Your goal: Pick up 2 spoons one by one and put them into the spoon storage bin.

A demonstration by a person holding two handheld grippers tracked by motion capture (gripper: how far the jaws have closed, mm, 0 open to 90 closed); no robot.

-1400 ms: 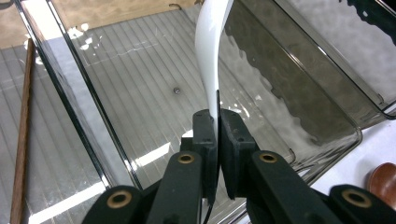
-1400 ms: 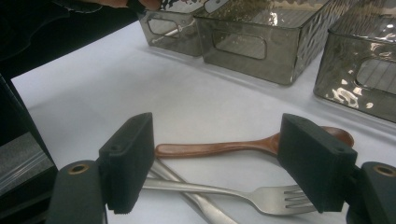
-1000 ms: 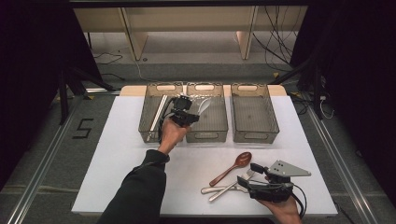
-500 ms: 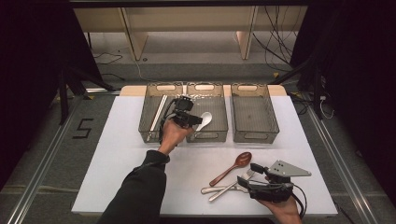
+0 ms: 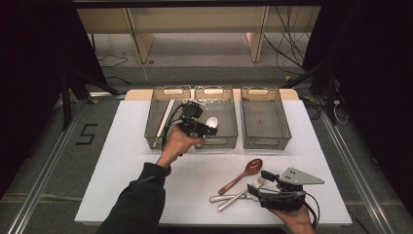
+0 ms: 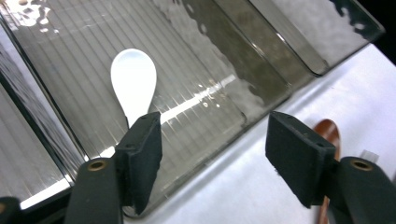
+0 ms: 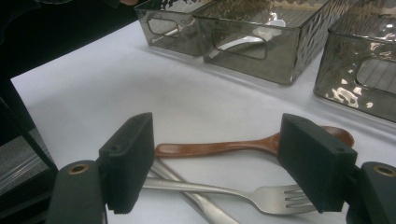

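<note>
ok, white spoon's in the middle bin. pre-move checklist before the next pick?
1. White spoon lies flat on the floor of the middle bin: ok.
2. Left claw has just been opening, nothing between its jaws: ok.
3. Right claw open, hovering over the cutlery: ok.
4. Wooden spoon free on the table, between the right claw's jaws: ok.
5. Fork crosses another metal utensil; clean single pick: cannot tell.
6. Right bin has room: ok.
</note>
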